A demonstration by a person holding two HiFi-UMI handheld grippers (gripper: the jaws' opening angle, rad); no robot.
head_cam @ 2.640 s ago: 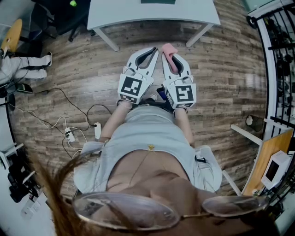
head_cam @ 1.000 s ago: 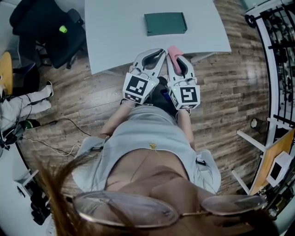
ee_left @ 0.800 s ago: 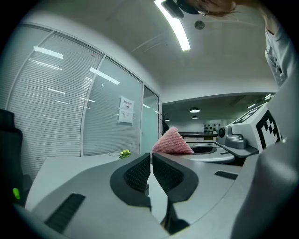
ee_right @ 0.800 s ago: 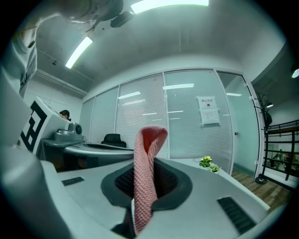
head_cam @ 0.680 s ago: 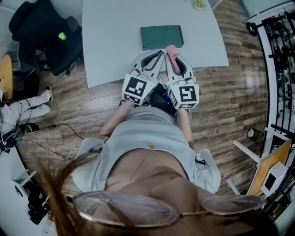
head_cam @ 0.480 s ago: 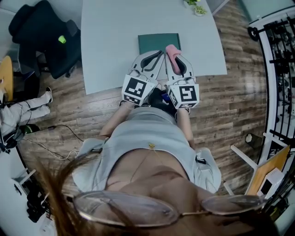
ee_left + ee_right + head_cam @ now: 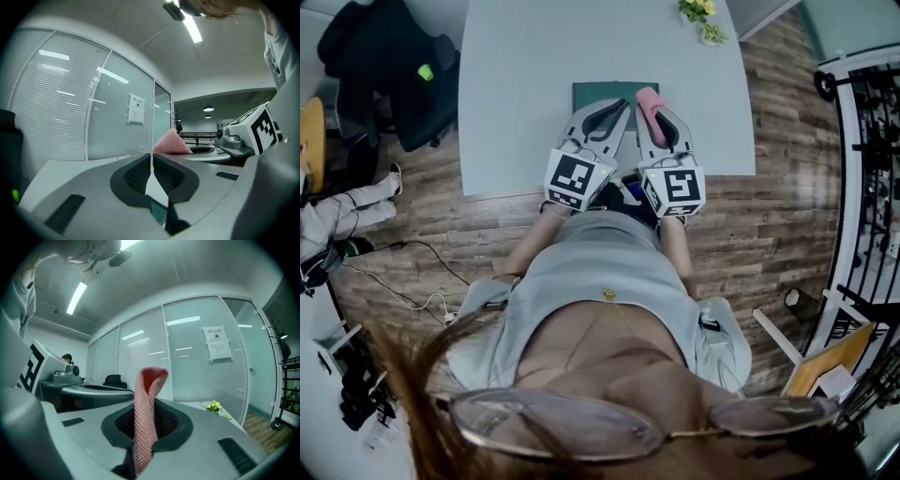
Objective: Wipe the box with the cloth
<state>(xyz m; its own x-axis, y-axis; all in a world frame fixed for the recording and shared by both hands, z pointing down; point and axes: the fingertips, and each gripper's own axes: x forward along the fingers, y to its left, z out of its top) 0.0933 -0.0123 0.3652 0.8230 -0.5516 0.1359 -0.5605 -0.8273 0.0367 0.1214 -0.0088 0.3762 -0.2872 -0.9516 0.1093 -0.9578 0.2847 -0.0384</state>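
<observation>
The box point(image 7: 592, 92) is a flat, dark green, rectangular carton lying on the pale worktop point(image 7: 525, 66). Its near edge is hidden under the tips of both grippers. The right gripper point(image 7: 148, 404) pinches the pink cloth point(image 7: 144, 423), and a folded loop of the knit stands up past the jaw tips, over the right end of the box. The left gripper point(image 7: 151, 161) is held just beside it over the box's middle, with its jaws pressed together and nothing between them. Both grippers point nearly level, above the box, and no view shows the cloth touching it yet. A small potted plant point(image 7: 701, 17) stands well beyond the box at the far right of the worktop. A black office chair point(image 7: 380, 56) sits off to the box's left, past the worktop's edge.

The cloth looks soft, light and limp, so the free loop should flatten and drag once it is pressed down, and the present hold low on the fold seems secure enough. The box looks stiff but light, and the worktop looks smooth. It will probably slide under a wiping stroke unless the closed left gripper steadies it at an edge or corner clear of the cloth's path.
</observation>
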